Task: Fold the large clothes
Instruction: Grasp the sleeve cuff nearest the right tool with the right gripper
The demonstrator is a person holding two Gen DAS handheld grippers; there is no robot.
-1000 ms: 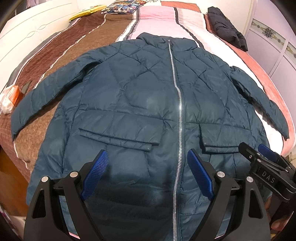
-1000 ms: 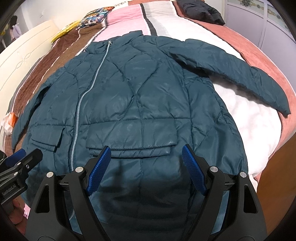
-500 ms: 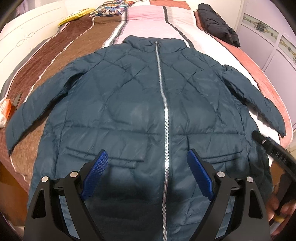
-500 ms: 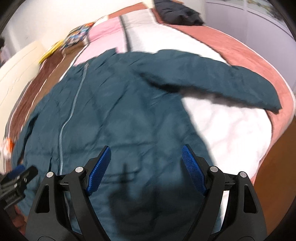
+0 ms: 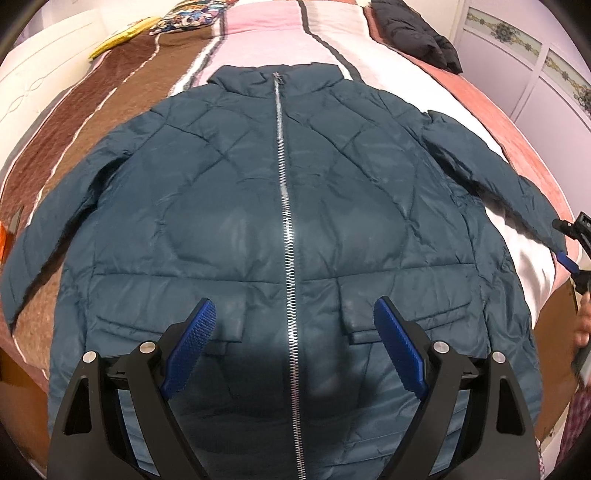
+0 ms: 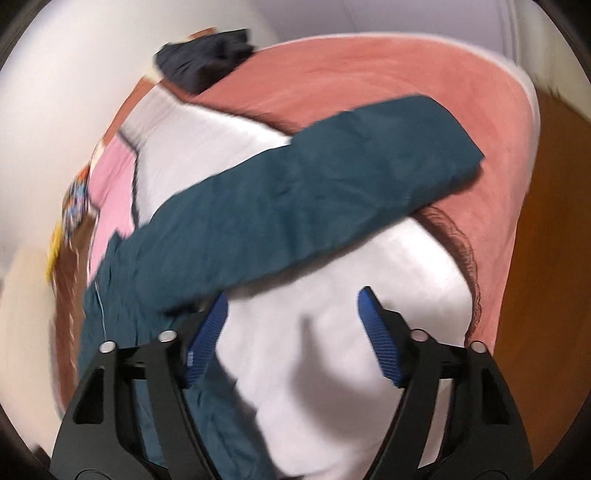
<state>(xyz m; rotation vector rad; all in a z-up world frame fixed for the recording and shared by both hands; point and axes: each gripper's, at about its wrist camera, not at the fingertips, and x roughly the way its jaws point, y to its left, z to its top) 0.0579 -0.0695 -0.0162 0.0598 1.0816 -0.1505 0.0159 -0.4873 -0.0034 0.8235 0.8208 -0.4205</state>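
A large teal quilted jacket (image 5: 288,229) is lying face up and spread flat on the bed (image 5: 122,110), filling the middle of the left wrist view, with its collar toward the top of the frame and its hem at the bottom. Its silver zipper (image 5: 286,221) is running closed down the centre, which is keeping the two front panels together as one flat sheet, a sensible starting layout for folding. Both sleeves are angling outward and down toward the lower left and the right edge, so each can be taken by its end.

The left tool (image 5: 295,350) is hanging above the hem with its blue pads apart and nothing between them, straddling the zipper line.

The right tool (image 6: 291,332) is showing in its own blurred view at the bottom centre, with its pads apart and holding nothing; its jaws have just been closing a little. Only white bedding is lying between them. The jacket's right sleeve (image 6: 314,199) is stretching across the middle of that frame, its cuff at the upper right over the pink blanket (image 6: 351,81). Judging by this, the right tool is lining up on the sleeve for the first fold inward.

A dark garment (image 5: 413,33) is sitting at the upper right of the left wrist view, well apart from the jacket. No containers are in sight.
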